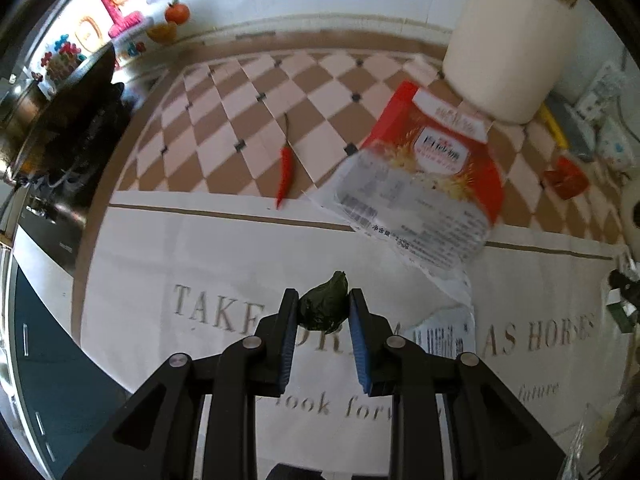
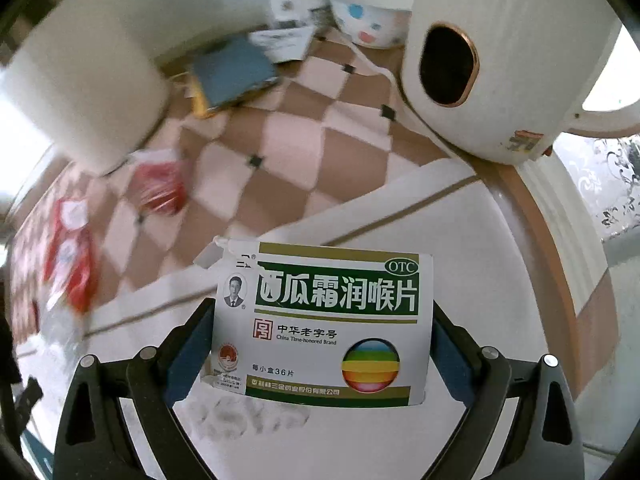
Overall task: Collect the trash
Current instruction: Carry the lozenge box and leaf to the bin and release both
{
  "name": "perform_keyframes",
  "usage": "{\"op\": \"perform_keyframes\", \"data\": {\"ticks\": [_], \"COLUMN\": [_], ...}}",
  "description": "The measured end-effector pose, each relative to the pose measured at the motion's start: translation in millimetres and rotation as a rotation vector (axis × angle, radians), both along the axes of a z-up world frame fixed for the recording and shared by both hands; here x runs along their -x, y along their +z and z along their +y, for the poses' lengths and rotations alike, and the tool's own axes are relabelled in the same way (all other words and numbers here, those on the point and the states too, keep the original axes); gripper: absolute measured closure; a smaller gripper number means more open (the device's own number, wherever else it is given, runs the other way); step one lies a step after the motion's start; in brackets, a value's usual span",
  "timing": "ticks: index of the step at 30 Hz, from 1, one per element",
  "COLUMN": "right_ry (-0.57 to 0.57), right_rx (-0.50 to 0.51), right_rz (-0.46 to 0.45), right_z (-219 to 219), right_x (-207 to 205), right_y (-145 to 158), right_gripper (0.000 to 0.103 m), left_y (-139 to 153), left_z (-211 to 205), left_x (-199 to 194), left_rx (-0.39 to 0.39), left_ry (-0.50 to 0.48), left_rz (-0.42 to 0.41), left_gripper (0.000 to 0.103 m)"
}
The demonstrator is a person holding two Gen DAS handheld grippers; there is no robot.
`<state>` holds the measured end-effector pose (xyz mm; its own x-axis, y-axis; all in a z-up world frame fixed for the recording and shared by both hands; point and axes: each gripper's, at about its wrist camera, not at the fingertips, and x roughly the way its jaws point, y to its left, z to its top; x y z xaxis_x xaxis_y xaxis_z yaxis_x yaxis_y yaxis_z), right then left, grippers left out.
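Note:
My left gripper (image 1: 323,306) is shut on a dark green crumpled leaf wad (image 1: 323,305), held between the blue pads above the white tablecloth (image 1: 160,248). A red chili (image 1: 285,168) lies on the checkered part beyond it. A red and clear food wrapper (image 1: 424,176) lies to the right of the chili. My right gripper (image 2: 322,320) is shut on a white and green lozenge box (image 2: 324,324), held flat across the jaws above the table. A small red sachet (image 2: 160,186) and the red wrapper (image 2: 70,252) show blurred at the left.
A white paper roll (image 1: 508,44) stands at the back right, also seen in the right wrist view (image 2: 80,80). A white kettle (image 2: 500,52), a bowl (image 2: 372,12) and a blue sponge (image 2: 232,70) stand behind. A dark pan (image 1: 80,108) sits at the left.

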<state>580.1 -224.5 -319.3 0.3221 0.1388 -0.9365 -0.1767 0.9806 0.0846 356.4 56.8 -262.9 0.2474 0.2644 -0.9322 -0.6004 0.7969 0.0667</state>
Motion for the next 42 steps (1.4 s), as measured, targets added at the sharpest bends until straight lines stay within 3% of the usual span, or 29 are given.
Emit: {"op": "perform_keyframes", "data": {"ticks": [8,13,17,21,25,30,33,37,42], "right_ry": [0.077,0.143,0.199,0.254,0.327,0.408,0.440,0.487,0.529], "right_rx": [-0.085,-0.142,-0.195,-0.226,-0.199,-0.145,-0.108,-0.049,-0.008], "right_rz": [-0.033,-0.077,-0.097,-0.066,0.045,0.203,0.299,0.357,0.429], "right_z": [32,53,72,89,111,139,158,185,217], "right_x": [104,196,278,348,406,446,461,476,486], "right_y": [41,71,85,75,33,-45,-109,-205,-329], "right_gripper": [0.005,0.005,0.005,0.005,0.005,0.005,0.005,0.005,0.005], "left_y": [44,54,44,13,-37,-137,-211,-317,-427], "left_z": [9,19,25,36,49,71,85,106,122], "left_x": [86,157,219,277,316,344,351,359,360], "left_rx": [-0.022,-0.026,-0.023,0.028,0.111,0.274,0.358,0.458,0.544], "left_ry": [-0.046,-0.055,-0.042,0.008,0.067,0.164,0.199,0.254,0.292], "left_rz": [-0.117,-0.155,-0.133,-0.062,0.025,0.116,0.157,0.193,0.235], "left_gripper": [0.082,0.082,0.082,0.082,0.082,0.082,0.082,0.082,0.081]}}
